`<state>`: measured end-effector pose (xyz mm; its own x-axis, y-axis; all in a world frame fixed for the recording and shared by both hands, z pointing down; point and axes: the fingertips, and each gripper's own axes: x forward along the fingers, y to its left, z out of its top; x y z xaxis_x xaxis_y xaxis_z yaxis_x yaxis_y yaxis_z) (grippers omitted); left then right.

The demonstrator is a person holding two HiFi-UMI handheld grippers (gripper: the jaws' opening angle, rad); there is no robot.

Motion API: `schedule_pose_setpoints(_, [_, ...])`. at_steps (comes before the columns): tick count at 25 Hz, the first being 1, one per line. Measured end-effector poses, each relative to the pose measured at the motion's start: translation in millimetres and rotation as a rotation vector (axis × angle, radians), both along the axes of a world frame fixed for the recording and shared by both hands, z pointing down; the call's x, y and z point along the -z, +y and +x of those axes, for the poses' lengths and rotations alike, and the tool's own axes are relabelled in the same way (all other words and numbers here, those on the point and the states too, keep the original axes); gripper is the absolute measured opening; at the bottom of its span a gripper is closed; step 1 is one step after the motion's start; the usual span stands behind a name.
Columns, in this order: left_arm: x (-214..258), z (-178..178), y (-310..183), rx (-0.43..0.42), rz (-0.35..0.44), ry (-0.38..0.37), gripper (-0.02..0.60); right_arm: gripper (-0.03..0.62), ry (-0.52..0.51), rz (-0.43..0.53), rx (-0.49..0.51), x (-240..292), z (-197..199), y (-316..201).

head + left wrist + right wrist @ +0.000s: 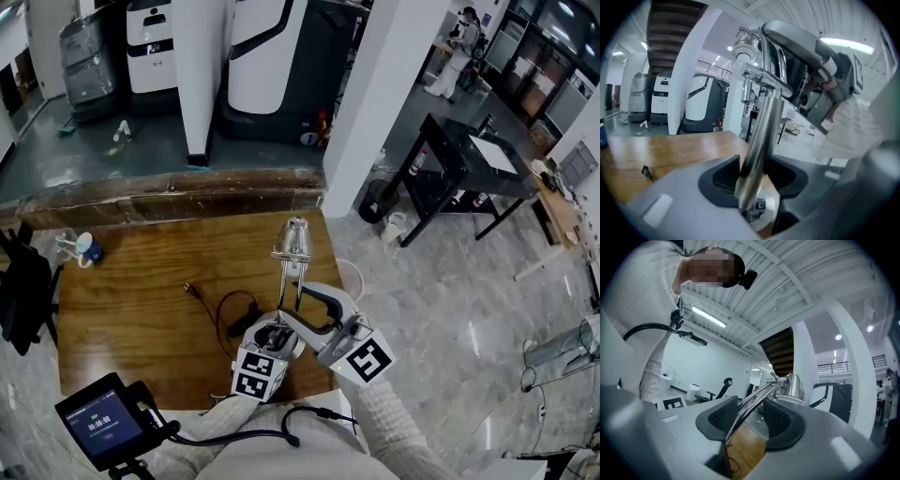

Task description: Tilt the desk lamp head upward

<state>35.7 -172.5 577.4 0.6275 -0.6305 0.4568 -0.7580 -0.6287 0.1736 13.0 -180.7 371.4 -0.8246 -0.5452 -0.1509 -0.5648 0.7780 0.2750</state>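
left hand-held gripper point(757, 174), right one point(749, 418), jaws apart

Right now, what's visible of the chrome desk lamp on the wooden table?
The chrome desk lamp looks polished metal: bell-shaped head, twin thin rods, thicker lower stem, round base. It stands near the wooden table's right edge. The stem passes between the left gripper's open jaws, the rods between the right gripper's; neither visibly clamps.

A brown wooden desk point(131, 309) stands on a pale grey marble-tiled floor point(450, 309). A white square pillar point(389, 94) rises just beyond it, with a black metal-framed table point(459, 155) far right. A long ceiling strip light point(708, 317) glows overhead.
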Motion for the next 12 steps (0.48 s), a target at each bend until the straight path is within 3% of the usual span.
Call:
schedule_pose_setpoints(5, [2.1, 1.9, 0.0, 0.000, 0.001, -0.001, 0.176, 0.169, 0.008, 0.013, -0.011, -3.0, 3.2, 1.7])
schedule_pose_setpoints(12, [0.9, 1.5, 0.2, 0.001, -0.001, -0.004, 0.178, 0.161, -0.019, -0.053, 0.015, -5.0, 3.6, -0.1])
